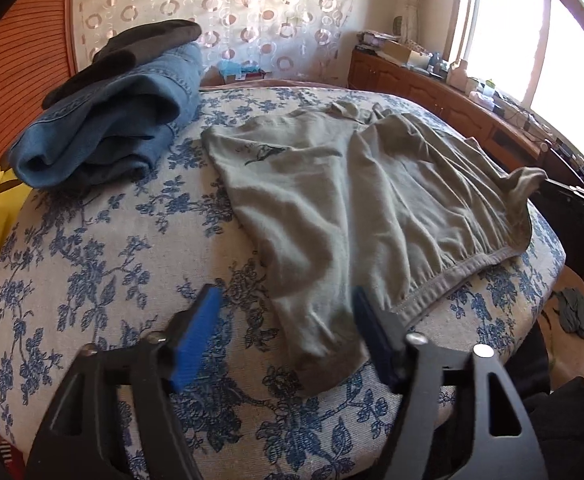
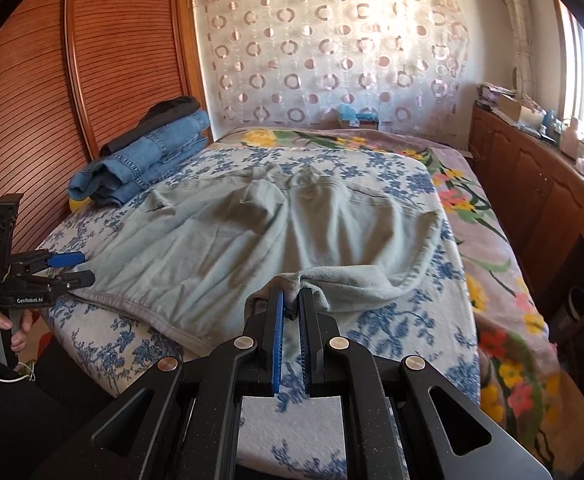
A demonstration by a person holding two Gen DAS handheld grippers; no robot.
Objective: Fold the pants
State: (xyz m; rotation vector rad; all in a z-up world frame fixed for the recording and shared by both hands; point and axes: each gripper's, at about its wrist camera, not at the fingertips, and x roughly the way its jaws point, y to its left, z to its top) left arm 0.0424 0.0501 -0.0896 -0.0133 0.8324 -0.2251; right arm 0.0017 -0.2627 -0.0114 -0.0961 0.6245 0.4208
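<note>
Grey-green pants [image 1: 344,196] lie spread on the blue-flowered bed cover [image 1: 92,264], waistband toward the near edge. My left gripper [image 1: 284,308] is open, its blue pads on either side of the pants' near corner, holding nothing. It also shows in the right wrist view [image 2: 74,268], at the pants' left waistband corner. My right gripper [image 2: 290,300] is shut on the other waistband corner of the pants [image 2: 252,232] and lifts that cloth a little off the bed.
A pile of folded blue jeans with a dark garment on top [image 1: 120,112] sits at the back left of the bed [image 2: 144,148]. A wooden slatted wardrobe [image 2: 52,80] stands left. A cluttered wooden cabinet [image 2: 540,168] runs along the right under the window.
</note>
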